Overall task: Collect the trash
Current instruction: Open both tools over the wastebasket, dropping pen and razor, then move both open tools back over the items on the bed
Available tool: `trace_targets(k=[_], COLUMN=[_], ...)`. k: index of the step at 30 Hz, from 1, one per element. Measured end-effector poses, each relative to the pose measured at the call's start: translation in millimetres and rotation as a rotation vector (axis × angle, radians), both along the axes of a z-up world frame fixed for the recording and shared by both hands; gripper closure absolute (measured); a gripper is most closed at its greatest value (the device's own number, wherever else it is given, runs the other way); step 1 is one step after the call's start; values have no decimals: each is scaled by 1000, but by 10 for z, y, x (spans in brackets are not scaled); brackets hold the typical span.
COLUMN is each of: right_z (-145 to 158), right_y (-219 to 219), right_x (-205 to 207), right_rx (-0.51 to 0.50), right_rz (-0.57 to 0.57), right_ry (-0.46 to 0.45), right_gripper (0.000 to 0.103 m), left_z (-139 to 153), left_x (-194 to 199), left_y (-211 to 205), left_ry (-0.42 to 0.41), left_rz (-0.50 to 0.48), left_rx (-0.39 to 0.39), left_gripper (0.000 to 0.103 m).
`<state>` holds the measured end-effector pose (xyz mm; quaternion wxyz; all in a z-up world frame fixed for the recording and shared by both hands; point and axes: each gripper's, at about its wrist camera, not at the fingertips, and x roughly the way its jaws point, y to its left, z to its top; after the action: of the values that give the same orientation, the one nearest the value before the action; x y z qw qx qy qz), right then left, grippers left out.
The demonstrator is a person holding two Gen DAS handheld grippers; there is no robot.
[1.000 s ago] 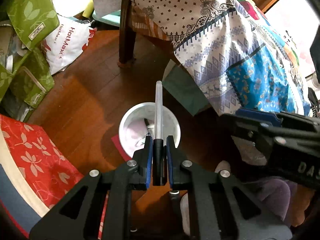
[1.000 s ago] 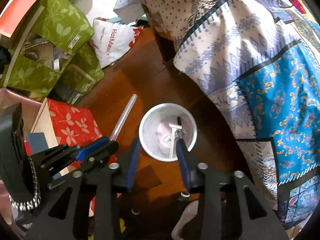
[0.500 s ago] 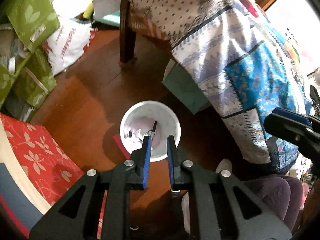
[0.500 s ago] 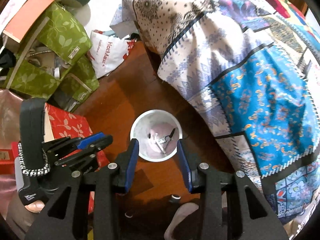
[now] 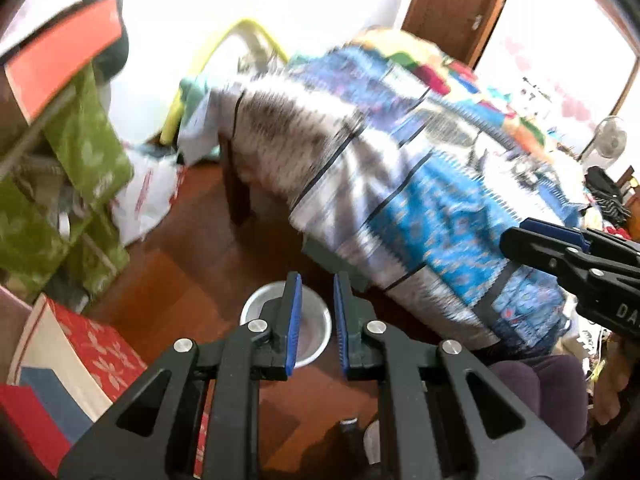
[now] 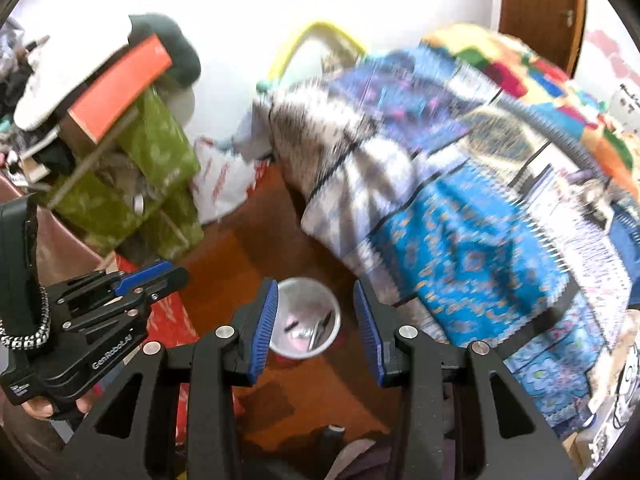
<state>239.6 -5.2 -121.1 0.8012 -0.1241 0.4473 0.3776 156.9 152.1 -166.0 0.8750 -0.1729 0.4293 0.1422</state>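
Both grippers hang above the wooden floor (image 6: 256, 248), angled down at it. The left gripper (image 5: 317, 320) has its blue pads a narrow gap apart with nothing between them, just about closed on air. The right gripper (image 6: 316, 328) stands wider, pads spread, nothing pinched there either. Straight below, framed between the right one's fingers, sits the small white bin (image 6: 306, 322) on the floor, and inside it lie thin bits of trash (image 6: 318, 330), a dark stick-like piece among them, too small to name. From the left side's view the same bin (image 5: 256, 304) is half hidden behind the fingers. Just beside the bin, a red flowered box (image 5: 100, 354) lies at the floor's left edge. Farther on, green leaf-print bags (image 6: 160, 160) are stacked up, with a white plastic bag (image 6: 220, 184) slumped next to them. To the right, a patchwork blue and white quilt (image 6: 460, 240) drapes over a bed, blurred. Beyond that, a brown wooden door (image 6: 536, 8).
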Motion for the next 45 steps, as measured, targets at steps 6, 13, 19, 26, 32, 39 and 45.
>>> trace_targets(k=[6,13,19,26,32,39,45], right_z=[491,949,1119,1105,1001,789,506], right_y=[-446,-1123,-1631,-2175,-2567,-2890,-3039], right_x=[-119,-224,-139,119,413,789,1206], right_rx=[102,212,233,200,155,103,66], right_rz=[-64,-198,-317,-432,-522,-585,-627], right_ry=[-127,-290,-376,-395,-385,-345,-277], right_gripper=[66,39,25,25,25,25,25], left_z=[594,1072,1250,1293,1216,1002,726], left_x=[-62,17,193,586,1009,1599,2105], left_y=[-380,-917,-1304,-1693,-1960,-2199,-2270], left_ry=[-141,-256,-316,-322,-300,-251,-206], left_rz=[-49,-125,-153,-216,-265,-325,-354], left_rx=[82,129,127,135,120,109,62], left_gripper=[73,49,12,12,12,12,12])
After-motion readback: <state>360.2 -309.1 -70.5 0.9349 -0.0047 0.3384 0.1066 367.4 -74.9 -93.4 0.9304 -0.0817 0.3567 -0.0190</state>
